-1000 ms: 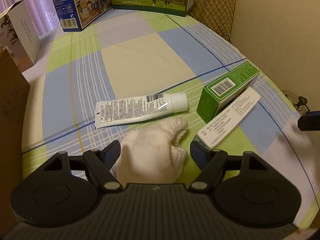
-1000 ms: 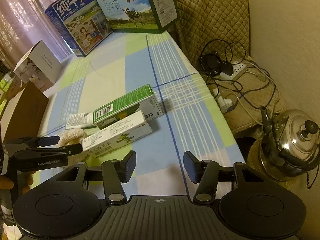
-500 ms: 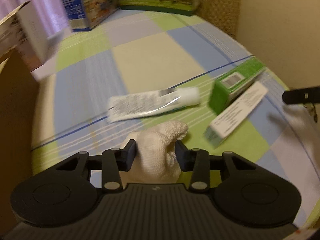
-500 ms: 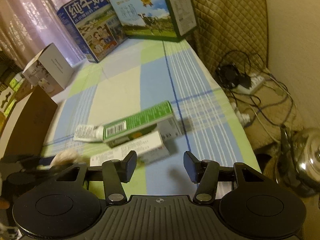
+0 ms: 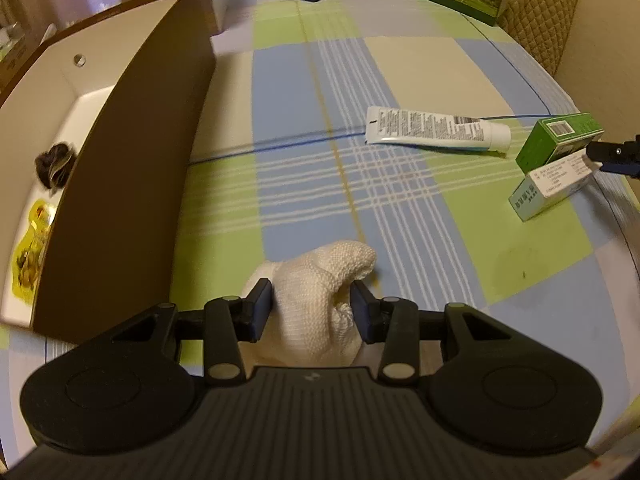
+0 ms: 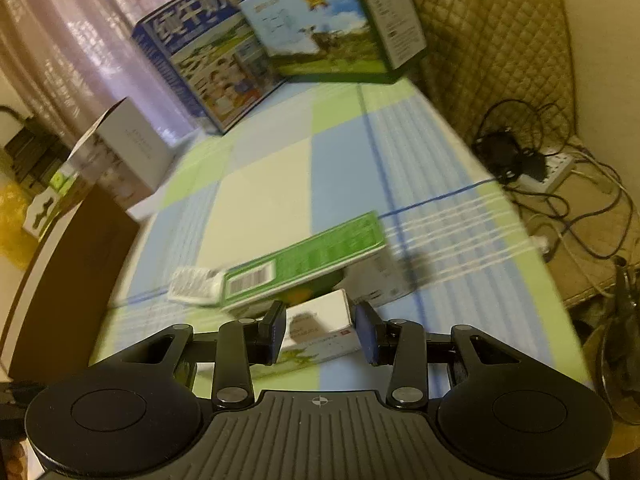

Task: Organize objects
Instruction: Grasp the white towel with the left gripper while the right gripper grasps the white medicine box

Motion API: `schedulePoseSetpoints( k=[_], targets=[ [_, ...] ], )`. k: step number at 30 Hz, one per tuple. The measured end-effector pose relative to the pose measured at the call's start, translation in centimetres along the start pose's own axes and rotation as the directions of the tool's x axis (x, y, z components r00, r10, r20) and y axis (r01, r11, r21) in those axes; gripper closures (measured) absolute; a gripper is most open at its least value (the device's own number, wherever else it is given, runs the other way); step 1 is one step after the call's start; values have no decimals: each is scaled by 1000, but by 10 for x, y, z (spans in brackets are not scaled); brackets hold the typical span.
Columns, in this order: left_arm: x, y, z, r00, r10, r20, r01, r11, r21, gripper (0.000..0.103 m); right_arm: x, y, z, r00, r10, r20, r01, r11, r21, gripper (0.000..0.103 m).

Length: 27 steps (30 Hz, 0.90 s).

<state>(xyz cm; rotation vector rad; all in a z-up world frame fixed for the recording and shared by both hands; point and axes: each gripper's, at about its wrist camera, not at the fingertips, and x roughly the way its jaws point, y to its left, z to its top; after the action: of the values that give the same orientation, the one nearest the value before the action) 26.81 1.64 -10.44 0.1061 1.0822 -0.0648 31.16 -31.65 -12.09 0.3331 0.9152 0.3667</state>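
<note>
My left gripper (image 5: 310, 304) is shut on a white knitted glove (image 5: 320, 280) and holds it above the checked tablecloth, next to the open brown box (image 5: 120, 184). A white tube (image 5: 436, 133), a green carton (image 5: 560, 140) and a white carton (image 5: 548, 184) lie on the cloth at the right. My right gripper (image 6: 320, 330) is open, with its fingers on either side of the white carton (image 6: 320, 332). The green carton (image 6: 304, 264) lies just beyond it, with the tube (image 6: 196, 286) behind. The right gripper's tip (image 5: 612, 156) shows over the white carton in the left wrist view.
Inside the brown box lie a dark object (image 5: 54, 164) and a yellow packet (image 5: 30, 252). Milk cartons (image 6: 224, 60) and a white box (image 6: 120, 152) stand at the table's far end. A quilted chair (image 6: 492, 40), cables (image 6: 560, 184) and a kettle (image 6: 620, 340) are off the right edge.
My left gripper shut on the glove, lifted it and swung left toward the brown box. My right gripper moved forward and down until its fingers came around the white carton.
</note>
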Motion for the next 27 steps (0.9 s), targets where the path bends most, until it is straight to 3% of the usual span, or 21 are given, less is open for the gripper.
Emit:
schedulePoseSetpoints(
  k=[6, 9, 12, 16, 22, 24, 25, 27],
  targets=[
    [-5, 3, -9, 1000, 1, -6, -1, 1000, 0, 65, 4, 47, -21, 985, 106, -134, -123, 984, -132, 66],
    [-7, 5, -7, 1000, -4, -10, 4, 1000, -16, 65, 7, 66, -25, 981, 75, -181, -115, 969, -220, 66],
    [-7, 9, -6, 1000, -12, -10, 12, 999, -36, 65, 11, 75, -23, 984, -1, -178, -57, 946, -318, 63],
    [-7, 10, -5, 1000, -18, -12, 17, 999, -44, 65, 22, 77, -23, 984, -25, -174, -47, 916, -398, 56],
    [-7, 9, -6, 1000, -18, -12, 18, 999, -42, 64, 31, 85, -33, 985, 13, -173, -95, 873, -479, 56],
    [-7, 9, -8, 1000, -18, -10, 17, 999, -42, 64, 30, 92, -41, 986, 1, -165, -87, 853, -514, 59],
    [-8, 9, -8, 1000, -18, -11, 17, 999, -44, 64, 29, 94, -43, 987, 1, -160, -86, 849, -521, 68],
    [-7, 9, -9, 1000, -18, -11, 18, 999, -49, 64, 27, 97, -48, 985, 22, -169, -107, 854, -509, 74]
  ],
)
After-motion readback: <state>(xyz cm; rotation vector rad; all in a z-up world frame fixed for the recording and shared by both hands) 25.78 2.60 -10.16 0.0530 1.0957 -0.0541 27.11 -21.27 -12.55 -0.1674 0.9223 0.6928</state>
